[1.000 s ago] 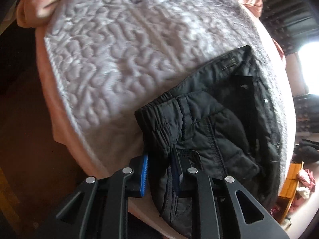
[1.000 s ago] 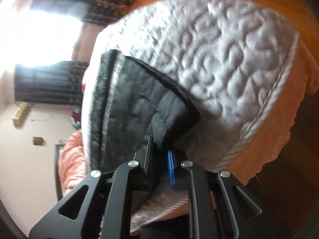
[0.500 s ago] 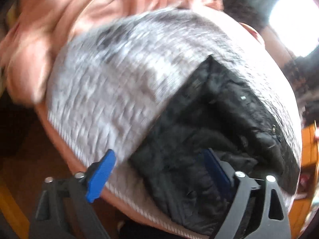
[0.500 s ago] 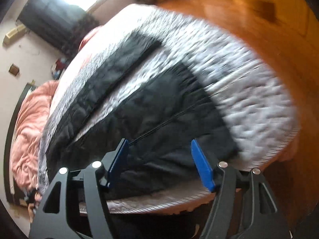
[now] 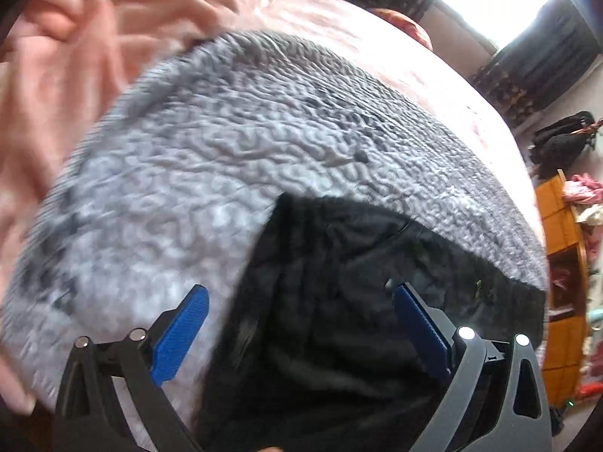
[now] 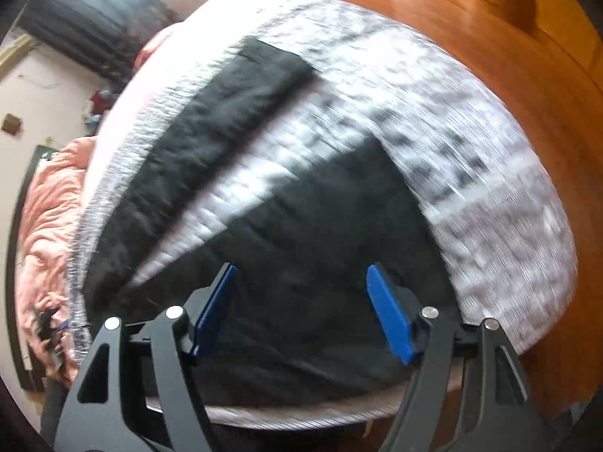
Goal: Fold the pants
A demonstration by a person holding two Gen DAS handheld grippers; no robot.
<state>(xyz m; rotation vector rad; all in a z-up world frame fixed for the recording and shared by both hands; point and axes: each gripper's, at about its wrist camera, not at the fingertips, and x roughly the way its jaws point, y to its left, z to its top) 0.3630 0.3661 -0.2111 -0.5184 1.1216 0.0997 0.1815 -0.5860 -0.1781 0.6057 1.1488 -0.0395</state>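
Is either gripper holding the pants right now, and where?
Neither. The left gripper and right gripper are both opening, pads clear above the black pants on the grey quilt.

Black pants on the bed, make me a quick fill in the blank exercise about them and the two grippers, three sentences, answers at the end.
1. The black pants lie on a quilted blanket whose colour is ____.
2. The pads on the fingers of the left gripper and the right gripper are coloured ____.
3. The floor beside the bed is made of ____.

Missing words: grey; blue; wood
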